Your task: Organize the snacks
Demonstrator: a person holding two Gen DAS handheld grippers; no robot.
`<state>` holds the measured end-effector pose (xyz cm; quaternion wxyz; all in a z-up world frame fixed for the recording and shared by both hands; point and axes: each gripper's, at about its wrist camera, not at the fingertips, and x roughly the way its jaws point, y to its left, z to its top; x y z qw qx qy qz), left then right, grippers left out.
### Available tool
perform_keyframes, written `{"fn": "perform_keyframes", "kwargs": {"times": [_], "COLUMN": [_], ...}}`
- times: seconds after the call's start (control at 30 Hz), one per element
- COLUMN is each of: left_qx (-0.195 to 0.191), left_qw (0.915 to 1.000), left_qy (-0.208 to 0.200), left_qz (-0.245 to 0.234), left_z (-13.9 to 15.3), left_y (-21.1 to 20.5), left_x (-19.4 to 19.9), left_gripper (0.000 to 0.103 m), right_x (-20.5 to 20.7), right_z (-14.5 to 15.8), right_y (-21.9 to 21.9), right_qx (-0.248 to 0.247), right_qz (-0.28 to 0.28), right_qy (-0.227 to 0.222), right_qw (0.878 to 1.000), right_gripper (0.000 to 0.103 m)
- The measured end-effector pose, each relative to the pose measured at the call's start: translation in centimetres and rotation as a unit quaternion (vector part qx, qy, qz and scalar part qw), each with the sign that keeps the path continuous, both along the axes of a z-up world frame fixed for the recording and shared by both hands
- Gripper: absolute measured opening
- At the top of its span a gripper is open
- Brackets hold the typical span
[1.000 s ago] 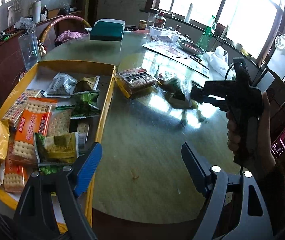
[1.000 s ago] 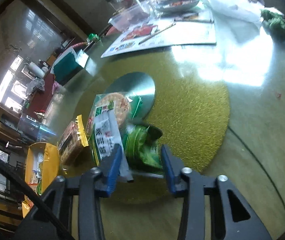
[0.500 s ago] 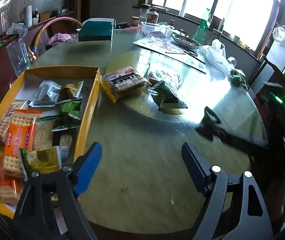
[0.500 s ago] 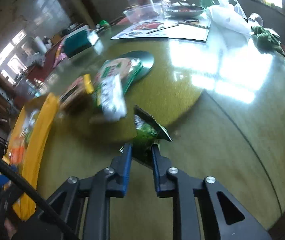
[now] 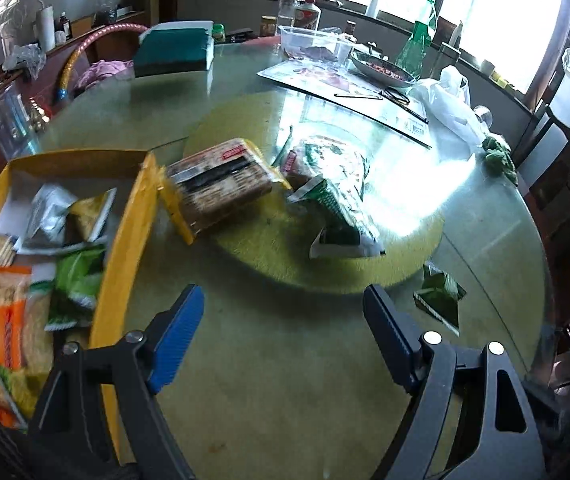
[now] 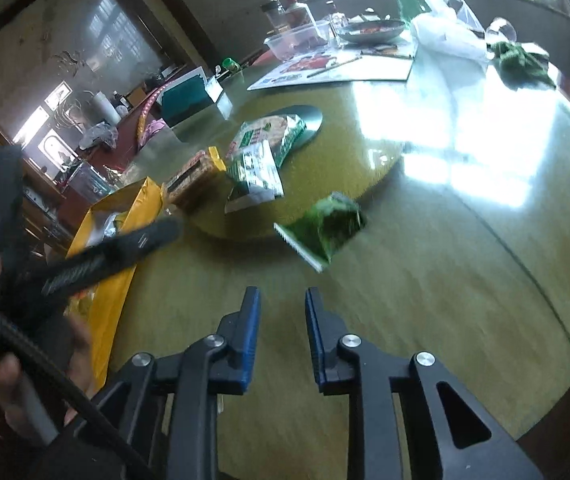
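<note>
A small green snack packet (image 6: 323,230) lies on the glass table just off the yellow turntable; it also shows in the left wrist view (image 5: 439,294). My right gripper (image 6: 283,304) is open and empty, a little short of it. My left gripper (image 5: 285,312) is wide open and empty over the table front. A yellow box (image 5: 125,264) at the left holds several snack packs. A brown cracker pack (image 5: 219,186) leans at its corner. Green-white packets (image 5: 337,204) lie on the turntable (image 5: 261,248).
At the table's back stand a teal box (image 5: 173,50), a clear tub (image 5: 313,42), a dish (image 5: 381,68), a placemat with chopsticks (image 5: 349,92), a white bag (image 5: 451,98) and a green bottle (image 5: 415,46). A dark chair (image 5: 565,176) stands at right.
My right gripper let go of the small green packet, opened and drew back; the packet now lies on the table. My left gripper swung right, toward the turntable.
</note>
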<state>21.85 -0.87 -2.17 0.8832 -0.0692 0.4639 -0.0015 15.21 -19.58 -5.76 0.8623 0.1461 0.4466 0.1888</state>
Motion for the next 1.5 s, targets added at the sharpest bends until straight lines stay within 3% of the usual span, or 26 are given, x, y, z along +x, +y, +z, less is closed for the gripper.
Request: {"fn": "perform_keyframes", "kwargs": {"times": [0.07, 0.13, 0.4, 0.47, 0.53, 0.57, 0.6, 0.77, 0.87, 1.03, 1.23, 1.5], "left_qx": [-0.005, -0.001, 0.010, 0.025, 0.046, 0.039, 0.035, 0.050, 0.043, 0.027, 0.017, 0.010], "left_qw": [1.0000, 1.0000, 0.9998, 0.9995, 0.9984, 0.9987, 0.9988, 0.9975, 0.9973, 0.9983, 0.9980, 0.9986], "left_qy": [-0.001, -0.004, 0.006, 0.013, 0.032, 0.034, 0.035, 0.049, 0.059, 0.040, 0.048, 0.041], "left_qz": [0.003, 0.007, 0.013, 0.013, 0.004, 0.001, 0.000, -0.005, -0.009, -0.034, -0.037, -0.033], "left_z": [-0.2, -0.2, -1.3, -2.0, -2.9, -3.2, -3.3, -2.9, -3.0, -3.2, -3.0, -3.0], "left_y": [-0.4, -0.9, -3.1, -3.8, -4.1, -3.9, -3.7, -2.2, -1.3, 0.1, 1.7, 2.3], "left_x": [1.2, 2.2, 7.0, 7.8, 8.1, 7.9, 7.8, 4.5, 1.2, -5.4, -9.1, -10.9], "left_gripper": [0.082, 0.082, 0.082, 0.073, 0.056, 0.052, 0.042, 0.036, 0.036, 0.036, 0.036, 0.036], "right_x": [-0.5, -0.7, -0.2, -0.1, 0.0, 0.1, 0.2, 0.9, 1.7, 3.6, 5.3, 6.5], "right_z": [-0.4, -0.8, -1.5, -1.5, -1.6, -1.6, -1.7, -1.9, -1.8, -2.4, -2.4, -1.6], "right_y": [-0.5, -1.0, -2.2, -2.1, -2.1, -2.1, -2.1, -2.2, -2.5, -3.1, -3.1, -1.0], "right_qx": [0.004, 0.008, 0.028, 0.029, 0.030, 0.032, 0.034, 0.044, 0.057, 0.093, 0.114, 0.046], "right_qz": [-0.005, -0.016, -0.031, -0.028, -0.032, -0.031, -0.030, -0.033, -0.046, -0.071, -0.080, -0.107], "right_qy": [0.001, 0.005, 0.020, 0.019, 0.022, 0.023, 0.023, 0.030, 0.036, 0.067, 0.085, 0.082], "right_qw": [1.000, 1.000, 0.999, 0.999, 0.999, 0.999, 0.999, 0.998, 0.997, 0.991, 0.987, 0.990], "right_gripper": [0.044, 0.054, 0.054, 0.054, 0.054, 0.054, 0.054, 0.054, 0.055, 0.057, 0.057, 0.054]}}
